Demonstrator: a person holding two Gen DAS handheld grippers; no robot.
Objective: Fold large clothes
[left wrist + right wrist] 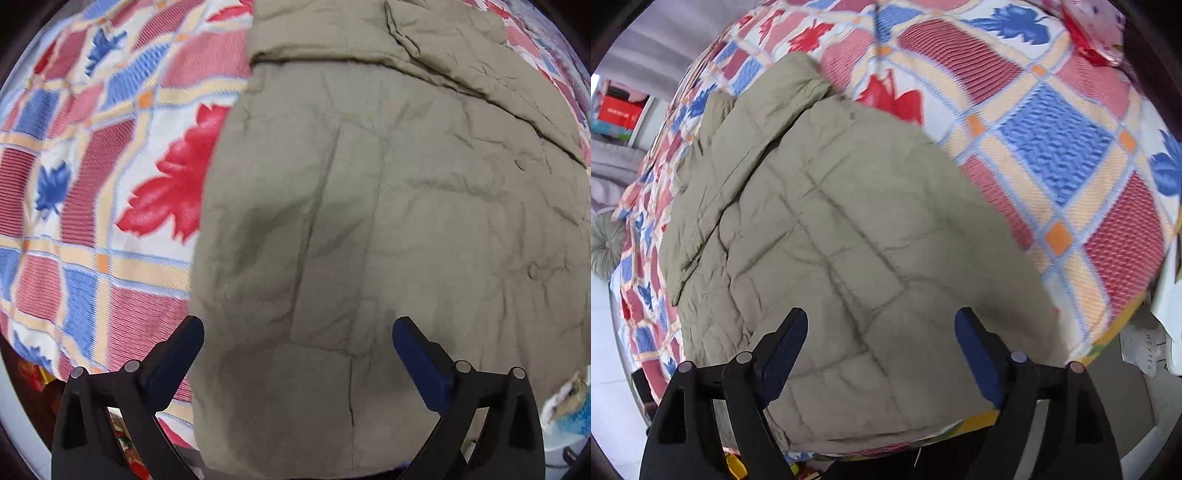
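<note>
A large olive-green quilted jacket (388, 206) lies spread on a bed, with a sleeve folded across its far part. My left gripper (298, 332) hangs above the jacket's near hem, its jaws wide apart and nothing between the blue pads. In the right wrist view the same jacket (827, 229) fills the middle, its sleeve (713, 192) lying along the left side. My right gripper (881, 325) stands open over the jacket's near edge, clear of the cloth.
A patchwork bedspread (92, 166) in red, blue and cream with leaf prints covers the bed (1071, 147). A shelf with a red box (620, 110) stands at far left. A white paper bag (1148, 350) sits beyond the bed's right edge.
</note>
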